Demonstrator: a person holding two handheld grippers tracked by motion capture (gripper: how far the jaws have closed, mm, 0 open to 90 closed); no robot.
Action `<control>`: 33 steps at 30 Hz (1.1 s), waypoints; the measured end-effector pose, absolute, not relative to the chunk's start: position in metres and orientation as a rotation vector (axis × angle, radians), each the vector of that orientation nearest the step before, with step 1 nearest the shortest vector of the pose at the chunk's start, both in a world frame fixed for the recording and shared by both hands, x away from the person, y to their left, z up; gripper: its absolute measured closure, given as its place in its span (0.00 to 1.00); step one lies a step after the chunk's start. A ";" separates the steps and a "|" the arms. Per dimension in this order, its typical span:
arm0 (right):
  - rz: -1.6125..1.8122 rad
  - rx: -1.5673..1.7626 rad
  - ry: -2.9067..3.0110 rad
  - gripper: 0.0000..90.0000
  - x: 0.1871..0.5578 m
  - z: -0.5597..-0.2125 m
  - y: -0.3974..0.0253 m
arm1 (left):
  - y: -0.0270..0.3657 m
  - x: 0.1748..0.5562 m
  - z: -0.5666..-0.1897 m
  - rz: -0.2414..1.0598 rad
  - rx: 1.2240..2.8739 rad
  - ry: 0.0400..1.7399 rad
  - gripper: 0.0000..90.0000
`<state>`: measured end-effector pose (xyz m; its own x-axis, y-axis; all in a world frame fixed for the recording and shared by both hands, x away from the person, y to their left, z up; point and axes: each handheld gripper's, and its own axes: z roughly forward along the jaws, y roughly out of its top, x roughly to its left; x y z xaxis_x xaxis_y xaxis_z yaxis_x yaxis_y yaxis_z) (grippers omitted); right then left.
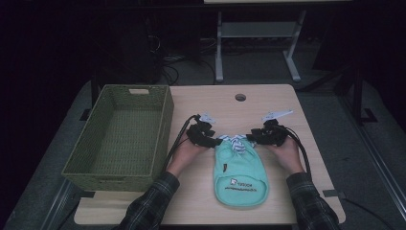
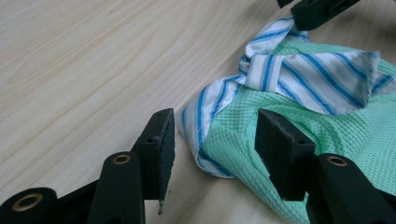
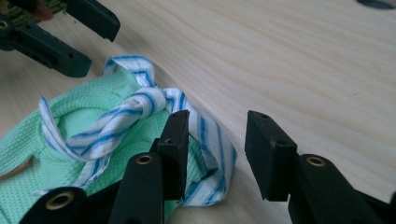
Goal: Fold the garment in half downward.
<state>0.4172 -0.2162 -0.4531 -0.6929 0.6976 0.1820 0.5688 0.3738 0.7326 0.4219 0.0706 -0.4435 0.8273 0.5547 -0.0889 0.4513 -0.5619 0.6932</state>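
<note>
A small mint-green shirt (image 1: 240, 173) w/ a blue-and-white striped collar (image 1: 235, 142) lies flat on the desk (image 1: 268, 103), approx. mid-width and toward the near edge, collar end pointing to the far edge, hem end nearest the person. There is white print on the hem end; too small to read.

Left gripper (image 1: 212, 139) sits at the collar's left corner, held by the left hand (image 1: 184, 152). In the left gripper view its jaws are apart, pads (image 2: 164, 149) spread around the folded striped edge (image 2: 201, 135) where it meets the green mesh; one pad is over bare wood just beside the cloth, the other over the green fabric. Not clamped.

Right gripper (image 1: 253, 137) sits at the collar's right corner, held by the right hand (image 1: 286, 152). In the right gripper view its jaws are also apart: one pad (image 3: 176, 149) is over the striped collar edge (image 3: 212, 140), the other over bare desk beside it. Can't tell if the pads touch the cloth. The left gripper's jaws (image 3: 70, 35) show farther off, at the opposite end of the collar.

The 2 grippers face each other across the collar, near but apart. Cables trail back along both wrists; plaid sleeves (image 1: 153, 201) come in over the near edge.

A green woven basket (image 1: 158, 139) stands along the desk's left edge, just beside the left hand, apart from the shirt. A round cable hole (image 1: 240, 97) lies near the far edge, mid-width.
</note>
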 end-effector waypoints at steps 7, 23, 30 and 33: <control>1.201 1.149 2.512 0.67 0.418 -0.465 -0.213 | 0.070 0.423 -0.445 0.178 2.269 0.734 0.53; 1.143 1.031 2.519 0.80 0.411 -0.475 -0.208 | 0.063 0.433 -0.460 0.190 2.308 0.746 0.53; 1.150 1.041 2.525 0.86 0.410 -0.475 -0.207 | 0.059 0.431 -0.465 0.223 2.332 0.725 0.57; 1.154 1.050 2.528 0.88 0.410 -0.475 -0.206 | 0.059 0.430 -0.464 0.213 2.333 0.711 0.67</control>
<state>0.4098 -0.2065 -0.4747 -0.7374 0.6631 0.1285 0.5314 0.4521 0.7164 0.4295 0.0588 -0.4643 0.8375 0.5450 -0.0393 0.4340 -0.6199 0.6538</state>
